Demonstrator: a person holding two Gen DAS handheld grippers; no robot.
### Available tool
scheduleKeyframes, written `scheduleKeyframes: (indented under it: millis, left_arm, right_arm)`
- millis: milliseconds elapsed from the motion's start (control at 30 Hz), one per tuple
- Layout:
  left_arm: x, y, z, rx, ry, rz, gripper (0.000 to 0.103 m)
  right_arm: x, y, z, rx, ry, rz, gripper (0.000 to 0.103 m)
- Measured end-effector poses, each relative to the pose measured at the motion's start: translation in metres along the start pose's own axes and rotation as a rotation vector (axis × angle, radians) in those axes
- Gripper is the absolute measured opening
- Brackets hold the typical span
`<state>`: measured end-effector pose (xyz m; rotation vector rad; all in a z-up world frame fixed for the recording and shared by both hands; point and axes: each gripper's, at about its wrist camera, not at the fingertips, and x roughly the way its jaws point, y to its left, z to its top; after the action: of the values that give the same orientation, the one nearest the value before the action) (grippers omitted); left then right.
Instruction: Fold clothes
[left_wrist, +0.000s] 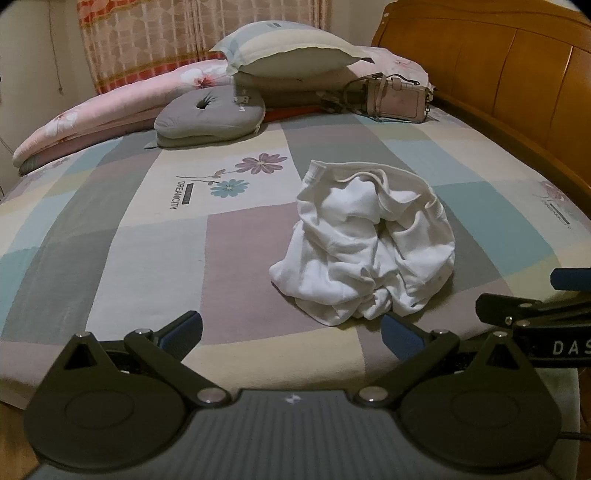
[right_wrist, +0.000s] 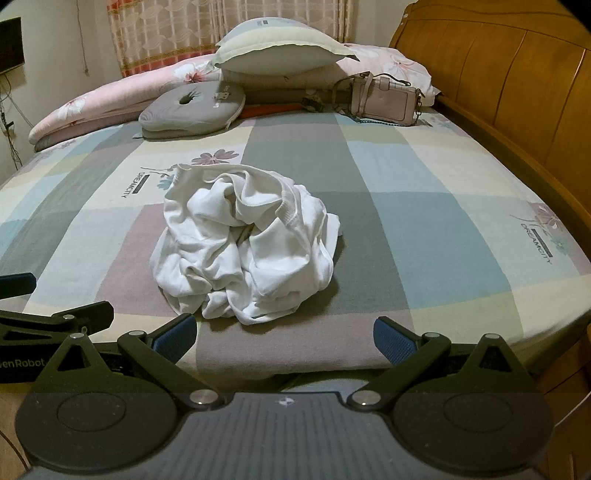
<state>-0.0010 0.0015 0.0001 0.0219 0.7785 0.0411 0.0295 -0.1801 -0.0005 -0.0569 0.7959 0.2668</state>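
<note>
Inspected at the foot of the bed (left_wrist: 258, 251). Found one white garment (left_wrist: 364, 243), crumpled into a loose heap, unfolded, lying on the checked bedsheet (right_wrist: 424, 229) roughly midway across the bed and nearer its foot than its headboard (right_wrist: 491, 66). Noted a ribbed hem or collar edge showing along the top of the heap.

Left gripper (left_wrist: 291, 332): held at the foot edge of the bed, angled down toward the garment, jaws spread fully apart with nothing between them. Blue pads (left_wrist: 184, 330) clear of the cloth; right-hand pad close to the near edge of the heap, contact not confirmed.

Right gripper (right_wrist: 284, 338): likewise at the foot edge of the bed, beside the left one, jaws wide apart and empty. Garment seen just beyond its left finger, not touched.

Also recorded on the bed, all toward the headboard end and well apart from the garment: a grey round cushion (left_wrist: 210, 110) with a hole in its middle, a striped pillow (left_wrist: 291, 48) stacked on folded bedding, a pink floral quilt (left_wrist: 103, 107) rolled along the far side, and a pink handbag (right_wrist: 388, 99) near the headboard. Patterned curtain (right_wrist: 229, 26) behind the bed.
</note>
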Motion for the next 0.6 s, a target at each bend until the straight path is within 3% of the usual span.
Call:
scheduleKeyframes:
  millis: [600]
  left_arm:
    - [0.0003, -0.0015, -0.0006, -0.003, 0.001, 0.009, 0.102]
  right_arm:
    - [-0.0003, 0.0031, -0.0004, -0.009, -0.001, -0.001, 0.103]
